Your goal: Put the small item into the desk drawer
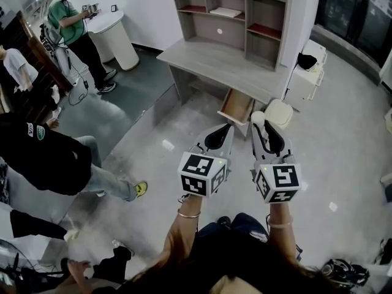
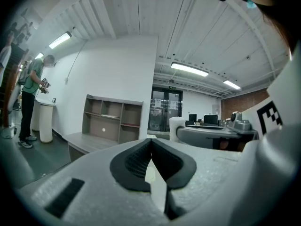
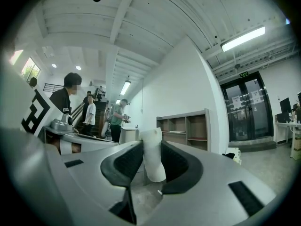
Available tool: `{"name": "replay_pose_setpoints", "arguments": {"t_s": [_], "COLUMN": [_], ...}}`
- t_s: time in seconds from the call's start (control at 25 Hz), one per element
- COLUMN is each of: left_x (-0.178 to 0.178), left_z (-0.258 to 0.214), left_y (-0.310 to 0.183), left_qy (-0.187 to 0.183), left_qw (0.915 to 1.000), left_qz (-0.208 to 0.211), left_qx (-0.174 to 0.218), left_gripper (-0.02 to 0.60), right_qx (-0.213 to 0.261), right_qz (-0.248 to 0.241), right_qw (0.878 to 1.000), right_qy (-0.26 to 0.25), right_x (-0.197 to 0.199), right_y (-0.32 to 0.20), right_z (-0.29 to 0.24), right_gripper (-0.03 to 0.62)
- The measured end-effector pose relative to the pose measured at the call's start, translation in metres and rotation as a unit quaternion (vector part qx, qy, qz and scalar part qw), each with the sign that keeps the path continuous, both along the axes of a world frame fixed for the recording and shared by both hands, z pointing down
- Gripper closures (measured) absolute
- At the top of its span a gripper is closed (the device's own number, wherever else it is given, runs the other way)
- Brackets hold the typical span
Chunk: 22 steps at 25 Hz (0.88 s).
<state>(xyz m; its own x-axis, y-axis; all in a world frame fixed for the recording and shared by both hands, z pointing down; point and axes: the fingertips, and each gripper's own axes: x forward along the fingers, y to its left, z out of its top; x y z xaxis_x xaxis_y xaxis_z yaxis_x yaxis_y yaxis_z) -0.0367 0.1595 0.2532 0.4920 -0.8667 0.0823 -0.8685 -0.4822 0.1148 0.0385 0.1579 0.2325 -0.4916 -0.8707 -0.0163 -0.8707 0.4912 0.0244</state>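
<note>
The right gripper (image 3: 151,149) is pinching the small white item (image 1: 258,119) in its jaws, long axis seemingly poking out past their tips, with the open desk drawer (image 1: 236,106) lying just ahead and slightly left, while the left gripper (image 2: 150,142) is idling nearby, jaws together and empty.

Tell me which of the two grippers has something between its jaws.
The right gripper: its jaws clamp a small white item. The left gripper has its jaws shut together, empty.
</note>
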Motion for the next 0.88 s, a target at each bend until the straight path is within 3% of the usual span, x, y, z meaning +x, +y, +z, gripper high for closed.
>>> {"name": "replay_pose_setpoints", "arguments": {"t_s": [0.44, 0.88], "left_x": [0.009, 0.017], "left_z": [0.013, 0.021], "left_y": [-0.059, -0.143], "left_qy": [-0.002, -0.01], "left_qw": [0.9999, 0.9998], "left_qz": [0.011, -0.002], "left_qx": [-0.01, -0.016], "left_gripper": [0.566, 0.566], "right_qx": [0.004, -0.012], "right_qz": [0.014, -0.008], "right_qw": [1.0, 1.0], "right_qy": [0.003, 0.012], "right_x": [0.008, 0.007], "right_y": [-0.06, -0.143], "right_z": [0.006, 0.02], "right_gripper": [0.484, 0.484]}}
